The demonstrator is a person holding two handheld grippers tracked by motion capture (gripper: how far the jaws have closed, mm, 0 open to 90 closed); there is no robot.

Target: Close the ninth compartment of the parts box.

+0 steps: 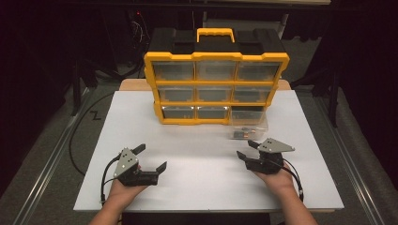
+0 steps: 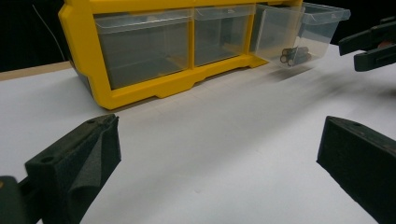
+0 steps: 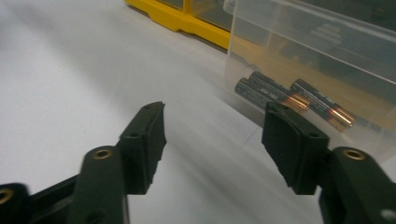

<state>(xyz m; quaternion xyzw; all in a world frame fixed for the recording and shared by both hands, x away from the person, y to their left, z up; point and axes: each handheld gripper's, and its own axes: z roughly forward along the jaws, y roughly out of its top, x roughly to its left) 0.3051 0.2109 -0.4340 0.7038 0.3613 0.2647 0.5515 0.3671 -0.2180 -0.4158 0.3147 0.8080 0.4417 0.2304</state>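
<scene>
A yellow and black drawer cabinet (image 1: 216, 84) with clear drawers stands at the back of the white table (image 1: 206, 178). Its bottom right drawer (image 1: 248, 124) is pulled out and holds batteries (image 3: 292, 95), also visible as batteries (image 2: 294, 55) in the left gripper view. My right gripper (image 1: 247, 150) is open just in front of that drawer, with nothing between its fingers. My left gripper (image 1: 151, 158) is open at the front left of the table, far from the cabinet (image 2: 154, 51). The right gripper's jaws (image 2: 371, 44) show at the far right of the left gripper view.
The table top sits on a wooden board (image 1: 133, 84) with dark floor and metal rails (image 1: 42, 173) around it. White surface lies bare between the two hands and in front of the cabinet.
</scene>
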